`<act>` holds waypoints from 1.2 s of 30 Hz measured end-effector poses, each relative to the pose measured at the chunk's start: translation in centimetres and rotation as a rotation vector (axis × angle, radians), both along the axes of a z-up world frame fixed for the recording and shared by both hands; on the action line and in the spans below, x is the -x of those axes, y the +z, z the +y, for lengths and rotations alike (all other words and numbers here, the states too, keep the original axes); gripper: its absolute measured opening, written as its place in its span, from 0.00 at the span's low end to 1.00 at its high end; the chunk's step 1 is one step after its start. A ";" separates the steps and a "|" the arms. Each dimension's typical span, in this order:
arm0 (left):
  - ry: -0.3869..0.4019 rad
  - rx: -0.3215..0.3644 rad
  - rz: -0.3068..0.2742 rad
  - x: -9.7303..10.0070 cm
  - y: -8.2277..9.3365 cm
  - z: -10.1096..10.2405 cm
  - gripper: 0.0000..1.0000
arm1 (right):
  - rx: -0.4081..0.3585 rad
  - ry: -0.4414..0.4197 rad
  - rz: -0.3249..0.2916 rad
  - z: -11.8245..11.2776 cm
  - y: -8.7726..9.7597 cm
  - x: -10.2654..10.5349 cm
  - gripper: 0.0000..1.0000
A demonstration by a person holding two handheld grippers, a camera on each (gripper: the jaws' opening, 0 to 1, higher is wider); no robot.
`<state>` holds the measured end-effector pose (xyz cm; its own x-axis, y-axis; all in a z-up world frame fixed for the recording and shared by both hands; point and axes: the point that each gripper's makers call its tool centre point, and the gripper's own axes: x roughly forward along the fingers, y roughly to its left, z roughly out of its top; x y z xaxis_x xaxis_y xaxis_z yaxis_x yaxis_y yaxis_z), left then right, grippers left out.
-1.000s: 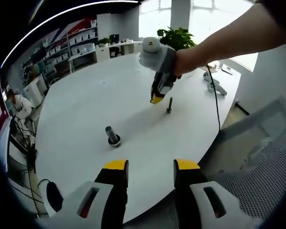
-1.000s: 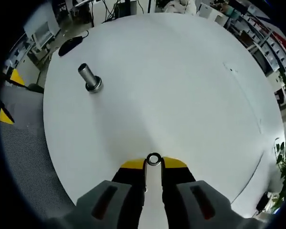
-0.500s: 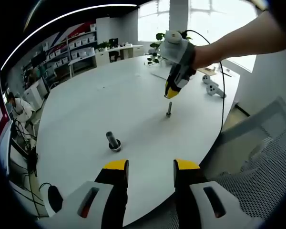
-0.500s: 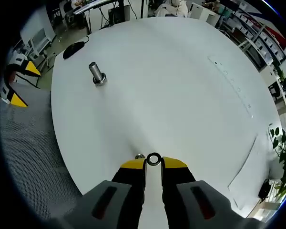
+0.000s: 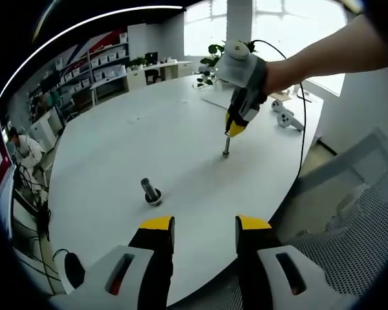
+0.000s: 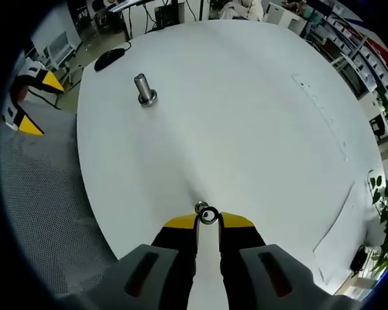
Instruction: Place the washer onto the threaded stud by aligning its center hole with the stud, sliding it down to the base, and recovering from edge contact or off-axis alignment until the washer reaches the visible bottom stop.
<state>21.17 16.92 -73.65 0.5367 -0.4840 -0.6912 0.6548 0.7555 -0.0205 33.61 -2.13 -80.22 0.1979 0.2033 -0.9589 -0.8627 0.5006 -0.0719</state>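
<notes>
**Washer held just above the stud, hole not yet over the tip**

The right gripper (image 6: 208,219) has its fingers (image 6: 180,223) closed almost together, pinching the washer (image 6: 209,216) by its edge so that the ring stands out beyond the yellow tips. In the right gripper view the top of the threaded stud (image 6: 199,207) shows just beside the washer, up and to the left of it, the two rims overlapping or nearly touching; the centre hole is not lined up with the stud. From the left gripper view the same gripper (image 5: 234,130) hangs over the upright stud (image 5: 226,146), its tips close to the stud's top, with a person's arm reaching in from the right.

The left gripper (image 5: 205,227) is spread open and holds nothing, low at the near edge of the white worktop (image 5: 116,142). A second, thicker bolt (image 5: 150,192) stands on its own well apart from the stud.

By my reading, the step in hand is alignment: the washer has been carried to the stud but is off-axis. The next move calls for a small sideways shift to bring the hole over the stud's tip, keeping the washer level, then a lowering along the threads. If the rim catches on the tip, a slight lift and re-centring should free it. The base stop is not yet reached.
</notes>
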 end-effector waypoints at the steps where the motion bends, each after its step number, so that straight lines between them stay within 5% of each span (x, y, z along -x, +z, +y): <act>1: 0.000 0.000 0.001 0.0 0.0 0.0 0.36 | 0.002 0.002 0.001 0.0 0.0 0.1 0.14; 36: -0.015 -0.011 0.020 0.3 -0.5 -0.2 0.36 | 0.005 -0.026 0.057 0.2 -3.8 -0.3 0.14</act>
